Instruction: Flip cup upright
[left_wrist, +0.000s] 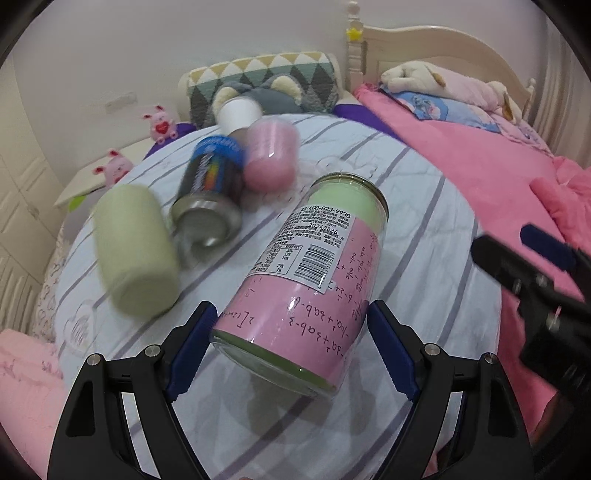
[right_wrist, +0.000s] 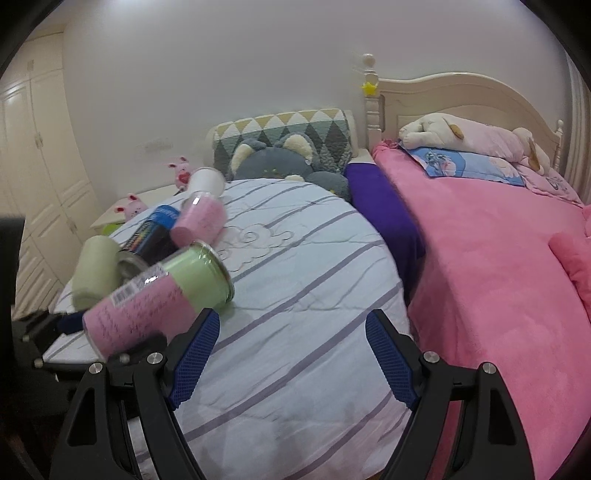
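Note:
A clear cup with a pink and green paper lining (left_wrist: 306, 280) lies on its side on the striped white quilt (left_wrist: 424, 229), base toward me, rim away. My left gripper (left_wrist: 291, 343) is open, its blue pads on either side of the cup's base; whether they touch it I cannot tell. The same cup shows at the left of the right wrist view (right_wrist: 155, 295). My right gripper (right_wrist: 291, 347) is open and empty above the quilt (right_wrist: 314, 266), to the right of the cup. The right gripper also shows at the right edge of the left wrist view (left_wrist: 532, 280).
Other cups and cans lie on the quilt beyond it: a pale green one (left_wrist: 135, 251), a dark can (left_wrist: 210, 195), a pink cup (left_wrist: 271, 157) and a white cup (left_wrist: 238, 114). A pink blanket (left_wrist: 480, 155) lies to the right. Plush toys and a headboard stand behind.

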